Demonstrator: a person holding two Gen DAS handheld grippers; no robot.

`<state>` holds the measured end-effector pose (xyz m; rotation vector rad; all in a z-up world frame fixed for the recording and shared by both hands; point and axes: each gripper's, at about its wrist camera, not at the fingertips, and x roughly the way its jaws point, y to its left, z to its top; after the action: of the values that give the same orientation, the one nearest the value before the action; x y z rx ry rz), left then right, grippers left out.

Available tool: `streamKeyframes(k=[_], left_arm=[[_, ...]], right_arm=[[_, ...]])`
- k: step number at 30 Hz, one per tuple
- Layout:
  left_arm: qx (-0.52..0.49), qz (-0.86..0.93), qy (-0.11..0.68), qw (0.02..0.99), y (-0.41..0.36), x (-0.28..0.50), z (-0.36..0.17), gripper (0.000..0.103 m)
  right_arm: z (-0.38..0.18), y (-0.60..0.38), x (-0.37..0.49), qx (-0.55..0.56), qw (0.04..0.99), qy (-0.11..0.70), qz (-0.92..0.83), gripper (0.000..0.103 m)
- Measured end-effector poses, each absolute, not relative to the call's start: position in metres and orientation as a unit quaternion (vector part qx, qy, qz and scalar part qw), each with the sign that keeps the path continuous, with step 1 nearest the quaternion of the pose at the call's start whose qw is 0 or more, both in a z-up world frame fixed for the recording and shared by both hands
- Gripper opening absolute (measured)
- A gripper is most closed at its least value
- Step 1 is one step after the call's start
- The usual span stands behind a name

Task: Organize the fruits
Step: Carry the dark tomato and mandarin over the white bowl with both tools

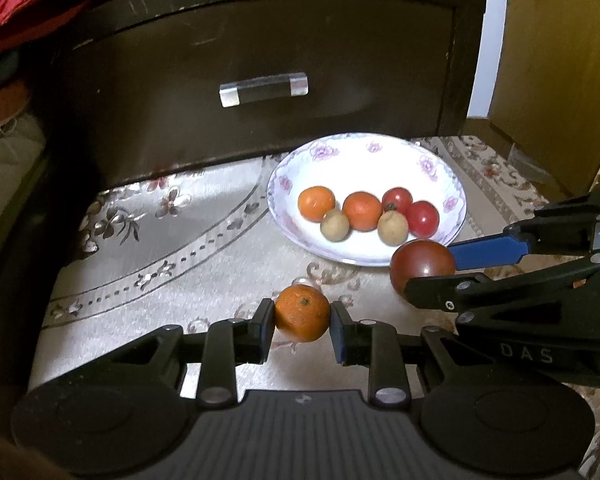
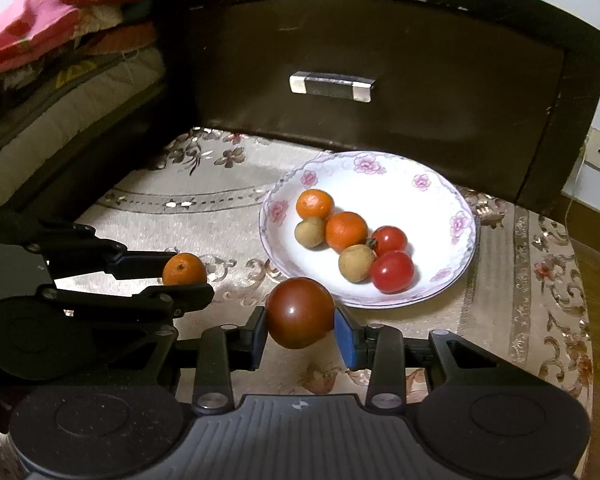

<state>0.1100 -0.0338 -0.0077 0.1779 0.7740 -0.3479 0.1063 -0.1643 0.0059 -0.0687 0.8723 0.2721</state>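
I have a small orange [image 1: 302,313] clamped in my left gripper [image 1: 302,320] and a dark red tomato [image 2: 300,313] clamped in my right gripper [image 2: 300,330], both short of the flowered plate [image 1: 440,168]. The plate lies ahead of both jaws. The tomato sits just beside its near rim, so I judge the right hand nearer.

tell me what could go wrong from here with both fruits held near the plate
1. The plate already holds six small round fruits; dropping the dark tomato in could knock the red tomatoes rolling.
2. The right gripper and left gripper are close together and could collide at the plate.
3. The orange is pinched only at its sides and might slip.
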Motion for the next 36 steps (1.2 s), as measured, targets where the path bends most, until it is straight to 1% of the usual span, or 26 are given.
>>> streamKeyframes(k=[10, 18, 36], left_arm=[[0.082, -0.174, 0.355, 0.915, -0.050, 0.118, 0.004, 0.033], [0.088, -0.175, 0.350, 0.916, -0.060, 0.128, 0.003, 0.033], [0.069, -0.173, 0.339, 0.922, -0.082, 0.180, -0.005, 0.033]], right_arm=[[0.019, -0.180, 0.109, -0.025, 0.912, 0.396, 0.109, 0.034], [0.017, -0.191, 0.118, -0.016, 0.916, 0.390, 0.093, 0.034], [0.012, -0.210, 0.167, -0.019, 0.930, 0.360, 0.071, 0.034]])
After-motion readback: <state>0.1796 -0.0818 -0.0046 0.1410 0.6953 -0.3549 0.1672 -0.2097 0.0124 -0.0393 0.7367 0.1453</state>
